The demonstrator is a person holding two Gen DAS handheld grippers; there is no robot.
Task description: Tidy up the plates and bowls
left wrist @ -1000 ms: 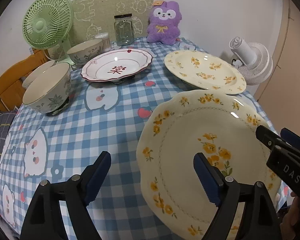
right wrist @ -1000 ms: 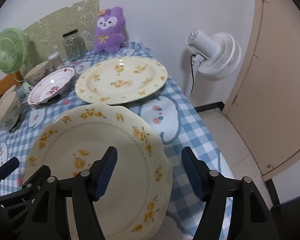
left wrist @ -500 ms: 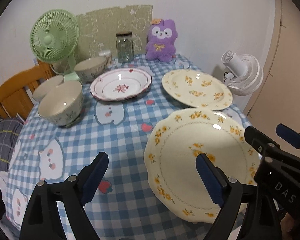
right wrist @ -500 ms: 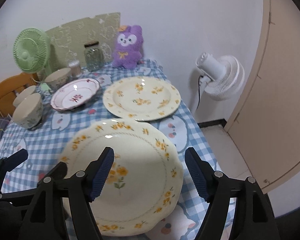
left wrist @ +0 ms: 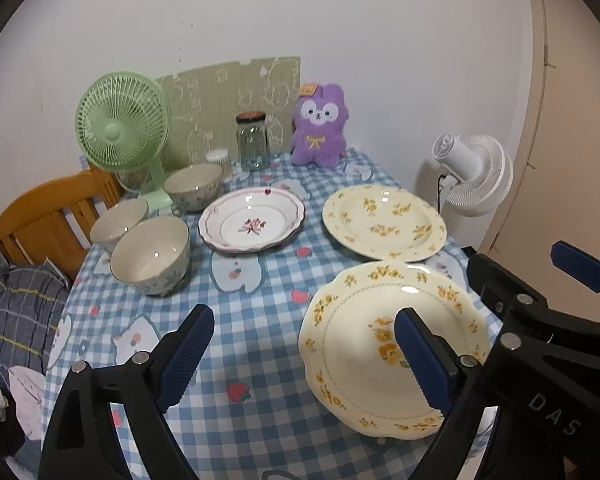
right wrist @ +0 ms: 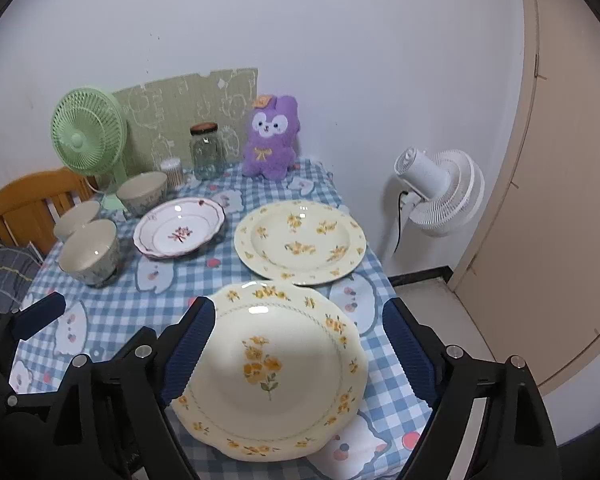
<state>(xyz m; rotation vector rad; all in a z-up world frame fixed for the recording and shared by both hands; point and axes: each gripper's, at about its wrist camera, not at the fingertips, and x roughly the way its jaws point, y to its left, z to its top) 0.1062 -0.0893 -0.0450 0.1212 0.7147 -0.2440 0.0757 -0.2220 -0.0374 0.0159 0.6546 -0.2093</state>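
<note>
Both of your hand-held grippers, left [left wrist: 300,354] and right [right wrist: 300,352], have just been opening and hold nothing. The scalloped yellow-flowered plate [right wrist: 274,368] lies on the checked surface [left wrist: 252,332] below the right one. The second yellow plate [right wrist: 300,240], the pink-rimmed plate [right wrist: 179,233] and three bowls [right wrist: 89,251] sit farther back.

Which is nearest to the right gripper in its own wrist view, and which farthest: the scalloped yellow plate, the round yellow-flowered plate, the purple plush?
From the right gripper:
1. Scalloped yellow plate, on the table right below the open jaws.
2. Round yellow-flowered plate, mid-table, behind the first.
3. Purple plush, at the far edge by the wall.
</note>
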